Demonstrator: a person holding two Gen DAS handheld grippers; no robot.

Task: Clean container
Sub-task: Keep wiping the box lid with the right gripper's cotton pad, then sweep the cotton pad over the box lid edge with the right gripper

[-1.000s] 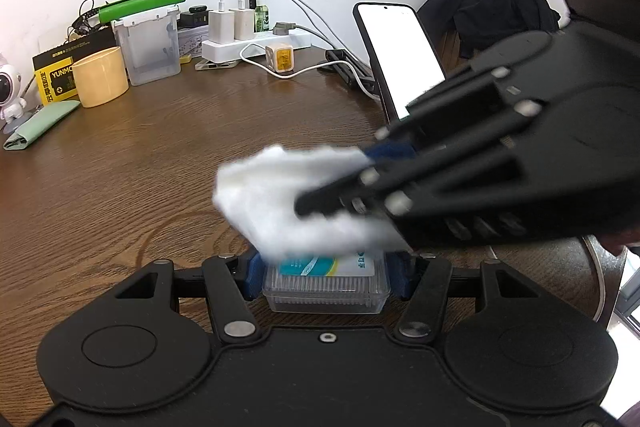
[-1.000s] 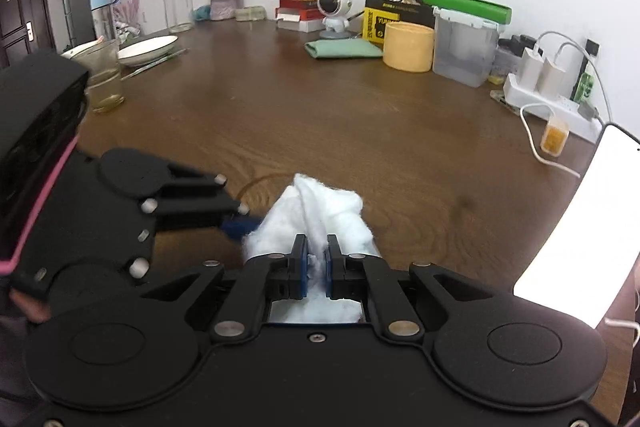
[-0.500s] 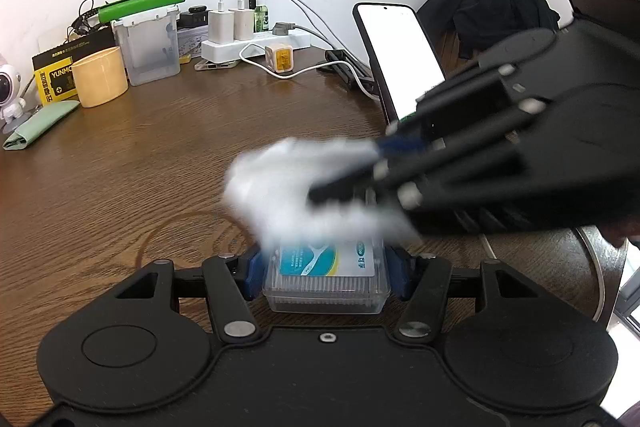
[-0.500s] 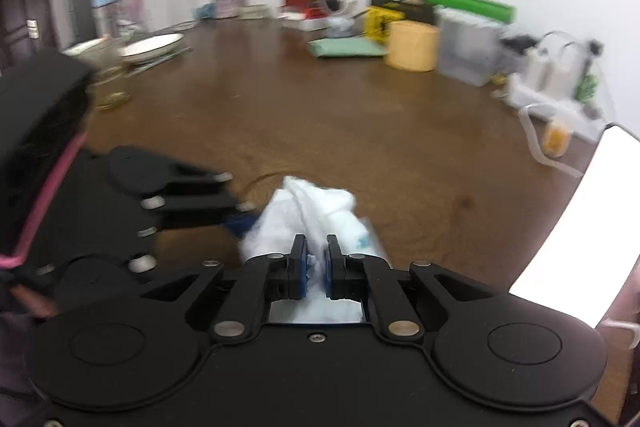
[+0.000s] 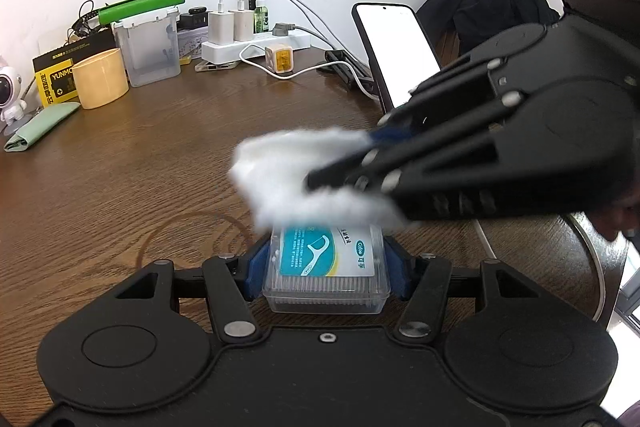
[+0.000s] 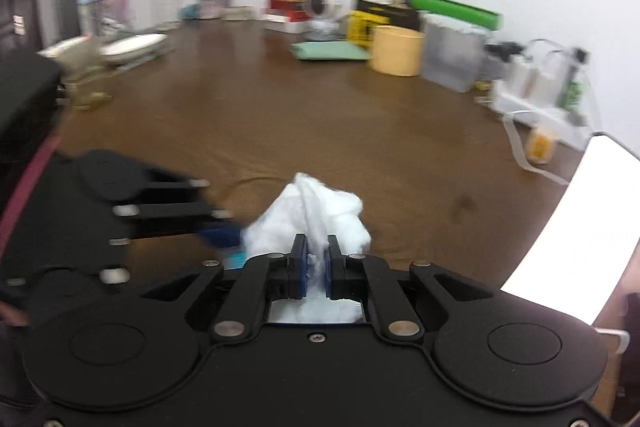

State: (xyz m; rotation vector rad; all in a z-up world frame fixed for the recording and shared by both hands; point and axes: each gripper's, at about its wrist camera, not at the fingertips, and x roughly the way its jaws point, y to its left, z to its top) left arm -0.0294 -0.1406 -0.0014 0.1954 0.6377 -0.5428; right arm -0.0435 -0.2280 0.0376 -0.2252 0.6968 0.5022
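A small clear plastic container point(image 5: 326, 281) with a teal floss-pick label sits between the blue pads of my left gripper point(image 5: 326, 263), which is shut on it just above the wooden table. My right gripper point(image 5: 340, 175) reaches in from the right, shut on a wad of white tissue point(image 5: 288, 171) that lies over the container's far edge. In the right wrist view the tissue point(image 6: 312, 215) bulges out past the right gripper point(image 6: 315, 263), and the left gripper point(image 6: 224, 235) shows blurred at the left. The container is almost hidden there.
A lit phone point(image 5: 394, 51) leans upright at the right. Along the wall stand a power strip point(image 5: 256, 43) with cables, a clear bin point(image 5: 150, 53), a yellow cup point(image 5: 100, 79) and a green cloth point(image 5: 40, 127). A dish point(image 6: 132, 45) and a glass point(image 6: 86, 83) stand far left.
My right gripper has slid the tissue to the right and back across the container's lid, so more of the label shows. The left gripper and the container have stayed put.
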